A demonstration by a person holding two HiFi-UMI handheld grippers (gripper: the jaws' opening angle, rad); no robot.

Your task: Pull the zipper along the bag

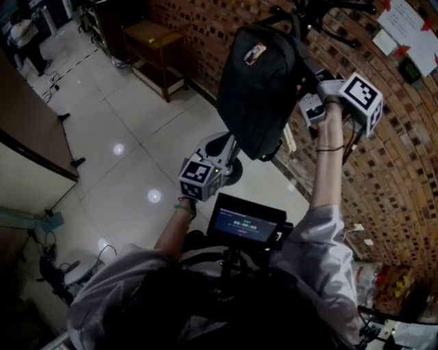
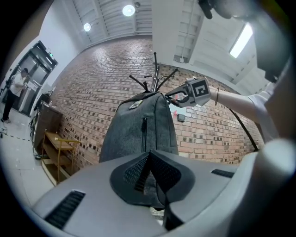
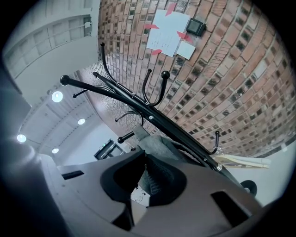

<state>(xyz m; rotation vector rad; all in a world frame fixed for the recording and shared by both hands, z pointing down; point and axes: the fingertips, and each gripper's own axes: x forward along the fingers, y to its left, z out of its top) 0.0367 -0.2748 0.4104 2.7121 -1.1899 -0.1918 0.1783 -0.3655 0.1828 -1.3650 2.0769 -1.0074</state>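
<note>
A dark grey backpack (image 1: 260,82) hangs from a black coat rack (image 3: 152,115) against a brick wall. My left gripper (image 1: 229,147) is below it, shut on the fabric at the bag's bottom edge (image 2: 138,134). A closed front-pocket zipper (image 2: 144,132) runs up the bag's face. My right gripper (image 1: 308,109) is at the bag's upper right side, also seen in the left gripper view (image 2: 178,98). In the right gripper view its jaws (image 3: 143,185) stand nearly together, with a small pale zipper pull (image 3: 138,195) pinched between the pads and grey bag fabric (image 3: 159,143) behind.
The brick wall (image 1: 390,171) carries paper sheets (image 1: 404,20) and a small dark box (image 3: 194,27). The rack's round base (image 1: 236,171) stands on the tiled floor. A wooden side table (image 1: 154,41) is further along the wall. A person (image 1: 24,34) stands far off. A chest-mounted screen (image 1: 243,222) sits below.
</note>
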